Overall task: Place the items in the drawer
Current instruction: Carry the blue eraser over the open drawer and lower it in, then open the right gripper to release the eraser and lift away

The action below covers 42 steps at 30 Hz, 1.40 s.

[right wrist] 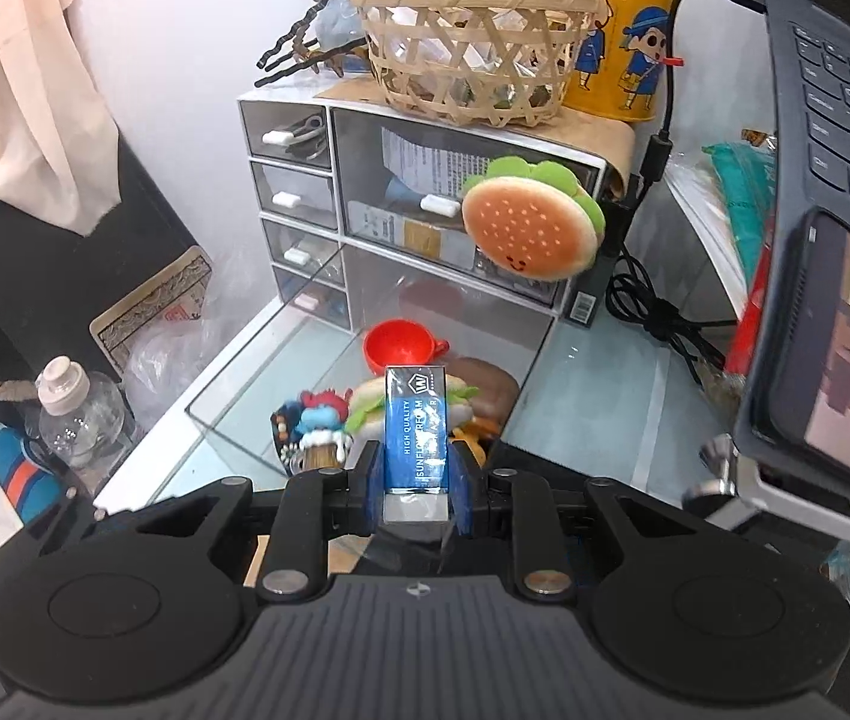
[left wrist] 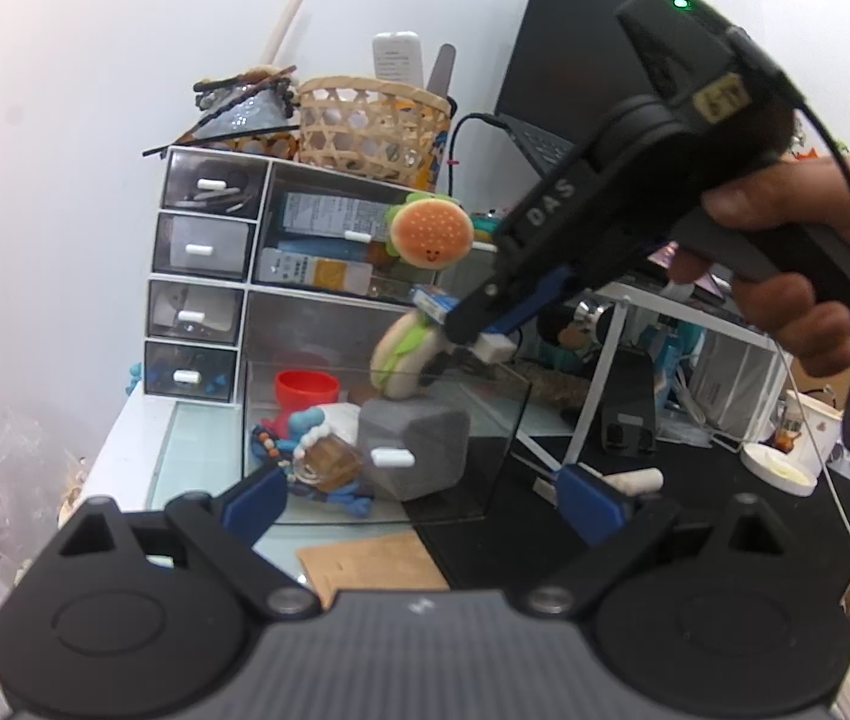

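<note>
- One organiser unit [right wrist: 568,165] at the desk's back edge; its clear bottom drawer [right wrist: 233,420] is pulled out.
- Two grippers: right gripper [right wrist: 416,480], fingers narrowed on one blue eraser box [right wrist: 413,426] above the drawer; left gripper [left wrist: 419,498] spread wide, empty, near the drawer front.
- Two burger plushes: one [right wrist: 529,228] hanging on the unit, one [right wrist: 374,399] inside the drawer.
- One red cup [right wrist: 401,348] at the drawer's back.
</note>
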Each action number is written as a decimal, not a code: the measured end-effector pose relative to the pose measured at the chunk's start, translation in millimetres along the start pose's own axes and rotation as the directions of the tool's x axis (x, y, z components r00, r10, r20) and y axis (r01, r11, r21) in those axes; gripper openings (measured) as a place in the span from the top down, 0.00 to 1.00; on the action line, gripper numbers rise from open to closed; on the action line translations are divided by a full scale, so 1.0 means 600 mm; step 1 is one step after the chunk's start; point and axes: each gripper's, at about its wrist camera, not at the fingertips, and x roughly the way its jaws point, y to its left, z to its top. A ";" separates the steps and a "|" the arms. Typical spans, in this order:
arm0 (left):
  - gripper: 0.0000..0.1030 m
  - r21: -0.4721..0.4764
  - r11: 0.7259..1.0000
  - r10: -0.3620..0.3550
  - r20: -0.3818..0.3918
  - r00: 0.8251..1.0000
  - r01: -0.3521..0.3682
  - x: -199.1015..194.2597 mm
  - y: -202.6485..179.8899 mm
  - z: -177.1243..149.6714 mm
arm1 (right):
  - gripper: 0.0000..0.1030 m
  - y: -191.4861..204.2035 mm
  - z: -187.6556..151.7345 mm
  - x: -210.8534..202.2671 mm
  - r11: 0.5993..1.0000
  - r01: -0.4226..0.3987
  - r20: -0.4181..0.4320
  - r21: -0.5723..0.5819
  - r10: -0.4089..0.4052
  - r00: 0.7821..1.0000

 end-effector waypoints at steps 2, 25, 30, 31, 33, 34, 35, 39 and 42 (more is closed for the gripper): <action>0.05 -0.001 1.000 -0.001 0.000 1.000 0.001 0.000 0.000 0.000 | 0.76 0.002 0.007 0.009 1.000 -0.004 0.000 0.003 0.004 1.000; 0.05 -0.022 1.000 -0.013 0.003 1.000 0.013 0.002 0.007 -0.001 | 0.75 -0.002 0.035 0.102 0.998 -0.012 -0.023 0.056 0.013 1.000; 0.05 -0.006 1.000 -0.006 0.003 1.000 0.006 0.004 0.000 -0.001 | 0.74 0.000 0.032 0.083 0.998 -0.013 0.000 0.054 0.013 1.000; 0.05 -0.003 1.000 -0.005 0.003 1.000 0.005 0.004 -0.001 -0.002 | 0.73 0.002 0.031 0.077 0.999 -0.010 0.003 0.049 0.009 1.000; 0.05 -0.002 1.000 -0.004 0.002 1.000 0.004 0.004 -0.001 -0.002 | 0.73 0.003 0.027 0.064 0.999 0.000 0.006 0.036 0.000 1.000; 0.05 -0.002 1.000 -0.003 0.002 1.000 0.003 0.004 -0.001 -0.002 | 0.73 0.003 0.024 0.058 0.999 0.005 0.006 0.031 -0.005 1.000; 0.05 -0.001 1.000 -0.002 0.001 1.000 0.002 0.005 -0.001 -0.002 | 0.73 0.003 0.022 0.053 1.000 0.010 0.004 0.028 -0.010 1.000; 0.05 0.003 1.000 0.003 0.000 1.000 -0.003 0.005 -0.003 -0.002 | 0.73 0.004 0.012 0.043 0.999 0.038 -0.016 0.007 -0.038 0.999; 0.05 0.007 1.000 0.006 -0.001 1.000 -0.006 0.004 -0.005 -0.002 | 0.73 0.010 0.007 0.050 0.998 0.059 -0.037 -0.017 -0.060 0.998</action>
